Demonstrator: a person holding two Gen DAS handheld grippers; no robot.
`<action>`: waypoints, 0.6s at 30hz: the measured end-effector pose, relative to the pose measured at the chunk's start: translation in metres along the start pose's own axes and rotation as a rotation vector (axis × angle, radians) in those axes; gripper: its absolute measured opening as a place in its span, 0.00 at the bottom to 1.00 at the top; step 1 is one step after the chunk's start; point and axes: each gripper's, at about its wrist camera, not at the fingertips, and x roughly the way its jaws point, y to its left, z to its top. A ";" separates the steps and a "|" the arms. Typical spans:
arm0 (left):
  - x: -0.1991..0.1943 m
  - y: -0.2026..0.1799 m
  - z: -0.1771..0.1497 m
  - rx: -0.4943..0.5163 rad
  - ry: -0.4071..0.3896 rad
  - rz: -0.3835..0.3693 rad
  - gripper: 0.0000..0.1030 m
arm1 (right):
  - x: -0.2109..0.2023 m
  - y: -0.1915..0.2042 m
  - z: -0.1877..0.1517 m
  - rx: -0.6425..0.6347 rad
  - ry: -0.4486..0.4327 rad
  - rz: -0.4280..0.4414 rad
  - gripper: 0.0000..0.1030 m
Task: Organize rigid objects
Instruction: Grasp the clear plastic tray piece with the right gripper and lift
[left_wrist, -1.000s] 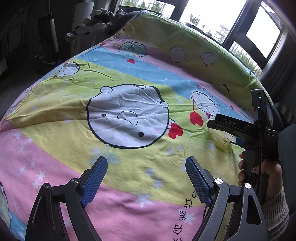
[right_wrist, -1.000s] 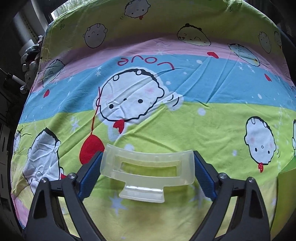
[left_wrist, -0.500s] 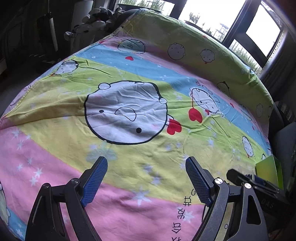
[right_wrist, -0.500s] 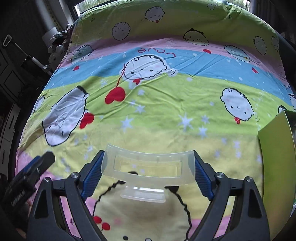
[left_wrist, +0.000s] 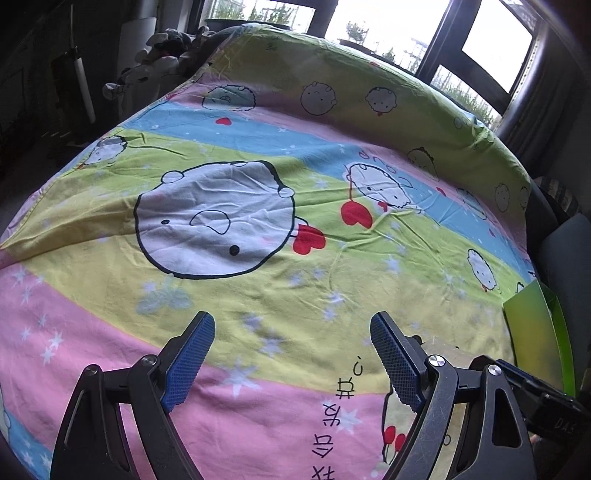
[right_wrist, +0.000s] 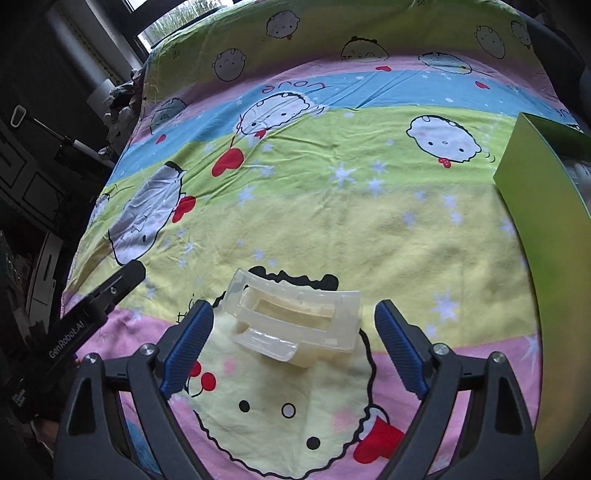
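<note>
- In the right wrist view, my right tongs (right_wrist: 293, 343) stood wide apart at the bottom of the frame, both blue pads clear of the translucent hair clip (right_wrist: 295, 325) that sat between them.
- The clip lay slightly skewed on the cartoon-print bedsheet (right_wrist: 332, 206), low in the centre of the frame, over a drawn face with a dark fringe. I judged it was resting on the bed and not gripped, since gaps showed on either side of it.
- A green box (right_wrist: 543, 199) stood at the right edge of that frame, well apart from the clip. It seemed the likely place for sorted items, though I could see little of its inside.
- The left tool's black body entered from the lower left of the right view.
- In the left wrist view, my left tongs (left_wrist: 291, 362) were also wide and held nothing, hovering above the pink and yellow stripes at the bottom of the frame.
- The green box appeared at the right edge there too, with the right tool's dark body just below it.
</note>
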 end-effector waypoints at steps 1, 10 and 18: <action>-0.001 -0.003 -0.001 0.004 0.002 -0.034 0.84 | -0.007 -0.004 0.001 0.012 -0.025 0.009 0.87; 0.004 -0.056 -0.021 0.133 0.049 -0.311 0.80 | -0.009 -0.035 0.002 0.168 -0.035 0.117 0.47; 0.025 -0.067 -0.026 0.120 0.135 -0.412 0.64 | 0.001 -0.027 -0.002 0.165 -0.006 0.140 0.48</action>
